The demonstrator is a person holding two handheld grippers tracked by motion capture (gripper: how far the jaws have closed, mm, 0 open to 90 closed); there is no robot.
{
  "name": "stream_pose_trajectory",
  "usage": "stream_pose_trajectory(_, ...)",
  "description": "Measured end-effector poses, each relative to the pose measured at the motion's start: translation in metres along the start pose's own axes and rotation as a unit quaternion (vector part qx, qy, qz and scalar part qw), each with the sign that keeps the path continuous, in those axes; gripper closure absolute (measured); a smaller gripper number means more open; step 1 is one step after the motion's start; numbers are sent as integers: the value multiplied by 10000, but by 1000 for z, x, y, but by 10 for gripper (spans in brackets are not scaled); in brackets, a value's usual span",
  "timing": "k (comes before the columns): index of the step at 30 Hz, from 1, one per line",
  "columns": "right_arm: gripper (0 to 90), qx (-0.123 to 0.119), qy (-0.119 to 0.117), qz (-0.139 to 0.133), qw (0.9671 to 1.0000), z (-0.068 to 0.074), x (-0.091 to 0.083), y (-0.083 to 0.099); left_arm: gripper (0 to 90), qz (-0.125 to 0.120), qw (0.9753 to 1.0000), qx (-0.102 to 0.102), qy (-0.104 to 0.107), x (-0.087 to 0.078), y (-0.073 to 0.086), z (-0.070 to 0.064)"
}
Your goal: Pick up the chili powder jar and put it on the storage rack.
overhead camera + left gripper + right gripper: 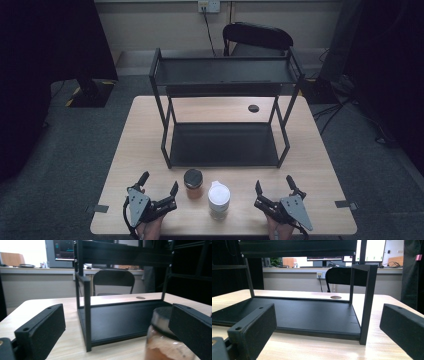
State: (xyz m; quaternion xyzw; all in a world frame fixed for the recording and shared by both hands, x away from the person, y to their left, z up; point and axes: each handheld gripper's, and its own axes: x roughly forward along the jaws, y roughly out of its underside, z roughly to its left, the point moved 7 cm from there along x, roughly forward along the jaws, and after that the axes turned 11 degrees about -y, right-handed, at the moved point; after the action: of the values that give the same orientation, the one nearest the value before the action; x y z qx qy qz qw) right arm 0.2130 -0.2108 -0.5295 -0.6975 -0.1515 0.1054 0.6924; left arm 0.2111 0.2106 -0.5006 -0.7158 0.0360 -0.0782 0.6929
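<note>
A black two-level metal rack (223,107) stands on the middle of the wooden table (140,130). In front of it sit a small jar with a dark lid and brown contents (193,183) and a taller clear jar with a white lid (219,200). My left gripper (159,185) rests open at the front left, just left of the brown jar. The brown jar (165,345) shows partly behind the right jaw in the left gripper view. My right gripper (274,185) rests open at the front right, with the rack's front right post (367,302) ahead of it.
A black chair (256,39) stands behind the table. A round cable hole (253,108) sits in the tabletop under the rack's right side. Dark equipment flanks the table on both sides. A wall socket with a cable (208,6) is on the far wall.
</note>
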Motion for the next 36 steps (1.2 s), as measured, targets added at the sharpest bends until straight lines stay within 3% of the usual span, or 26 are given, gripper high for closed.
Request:
stream_pose_trajectory(5, 0, -8, -3, -3, 10000, 0, 0, 0, 0, -24, 9998, -84, 158, -2, -9, -2)
stream_pose_trajectory(14, 0, -10, 0, -3, 10000, 0, 0, 0, 0, 7, 9990, 65, 452, 1, -18, -7)
stream_pose_trajectory(26, 0, -12, -3, -2, 10000, 0, 0, 0, 0, 233, 9950, 129, 967, 18, -9, -18)
stream_pose_trajectory(33, 0, -12, -2, -2, 10000, 0, 0, 0, 30, 466, 9926, 124, 1115, 29, -6, -25)
stream_pose_trajectory(36, 0, -13, 0, -3, 10000, 0, 0, 0, 61, 501, 9919, 217, 1150, 32, -6, -28)
